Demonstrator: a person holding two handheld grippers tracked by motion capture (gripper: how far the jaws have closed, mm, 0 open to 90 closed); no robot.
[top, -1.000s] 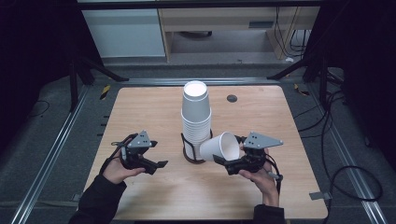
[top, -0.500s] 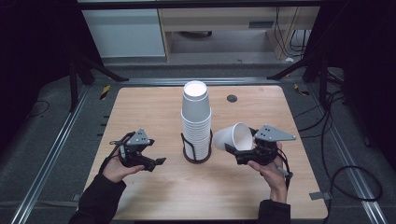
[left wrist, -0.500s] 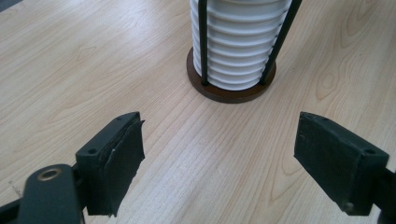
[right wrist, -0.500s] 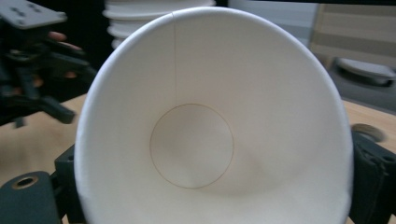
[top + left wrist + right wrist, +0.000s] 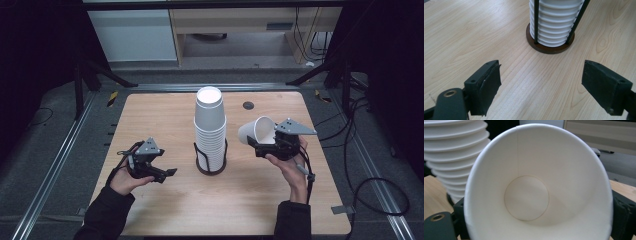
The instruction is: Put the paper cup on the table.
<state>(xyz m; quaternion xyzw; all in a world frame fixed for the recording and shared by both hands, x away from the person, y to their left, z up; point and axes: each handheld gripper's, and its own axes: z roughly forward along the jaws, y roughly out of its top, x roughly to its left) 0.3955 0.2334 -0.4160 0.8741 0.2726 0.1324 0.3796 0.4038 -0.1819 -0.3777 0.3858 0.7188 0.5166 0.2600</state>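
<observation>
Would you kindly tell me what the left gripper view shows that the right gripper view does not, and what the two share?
Left gripper view alone: the open left gripper, bare wood between its jaws, and the dark round base with black rods around the stack.

Right gripper view alone: the inside of a single white cup, its mouth toward the camera, held in the right gripper, and a cabinet behind.

Both: the ribbed stack of white cups and the wooden table.

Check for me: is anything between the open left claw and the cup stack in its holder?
Nothing visible. The left claw is open, facing the cup stack in its holder; bare wooden table lies between them.
</observation>
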